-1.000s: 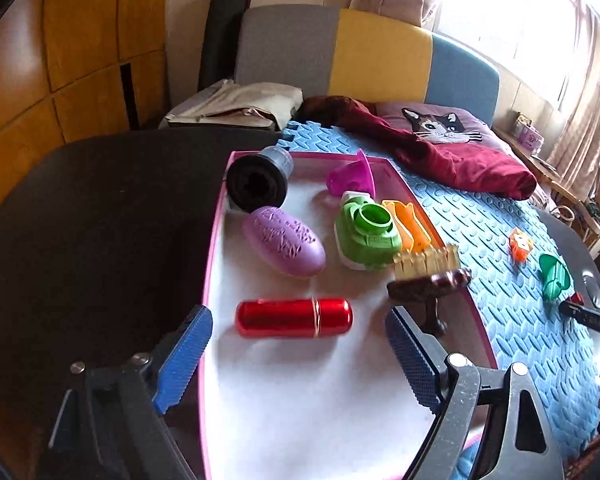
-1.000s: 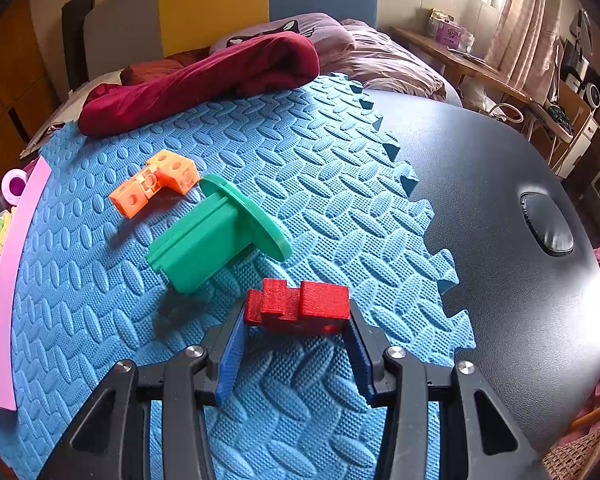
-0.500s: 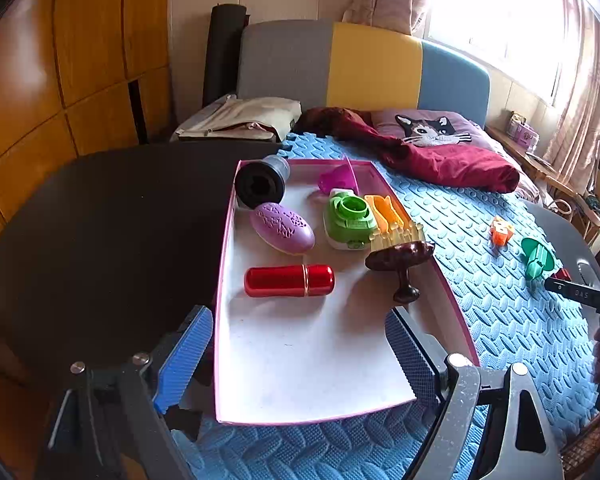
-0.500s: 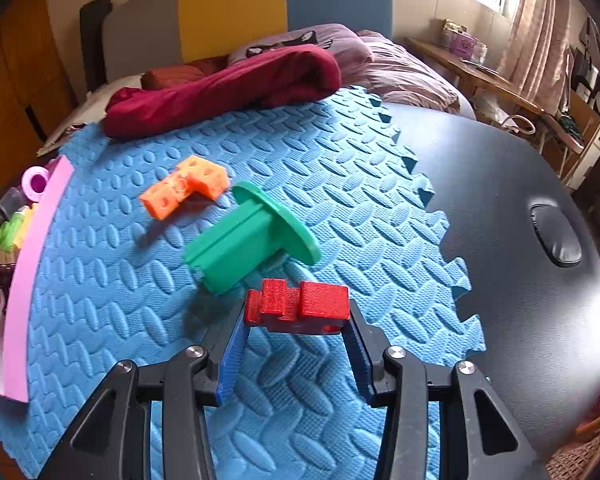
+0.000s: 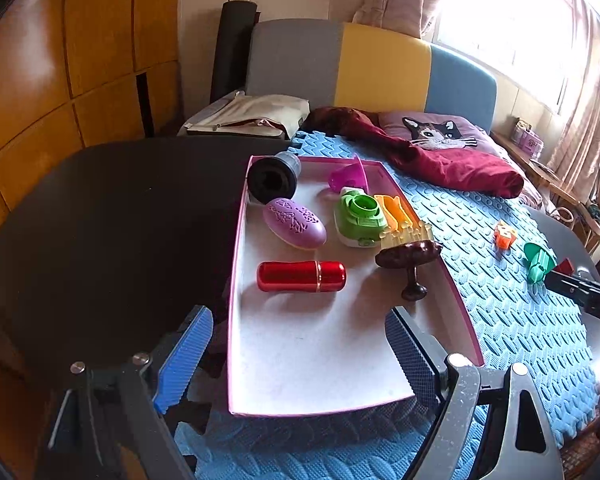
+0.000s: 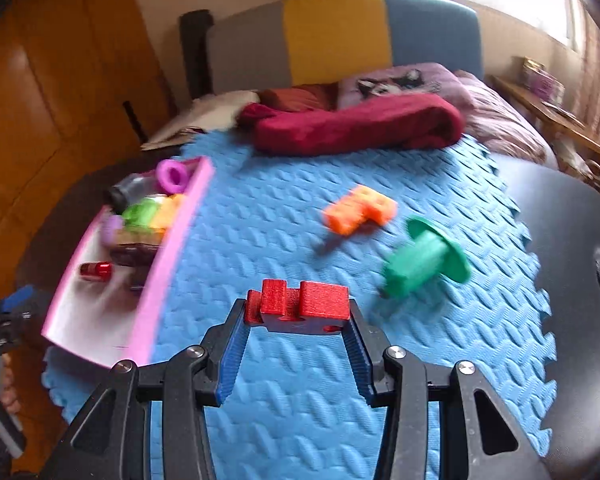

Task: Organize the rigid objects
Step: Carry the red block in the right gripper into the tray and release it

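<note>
Between right claw (image 6: 298,322) fingers, red block (image 6: 302,306)

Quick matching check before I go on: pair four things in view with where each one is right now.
1. red block
2. green spool
3. red tube
4. left gripper

a. lying on the blue mat
b. open, holding nothing
c. lying in the pink tray
d. clamped in the right gripper

Pairs: 1-d, 2-a, 3-c, 4-b

You hold the red block (image 6: 303,306) aloft; orange block (image 6: 359,209) and green spool (image 6: 426,261) lie on the mat (image 6: 284,240).
</note>
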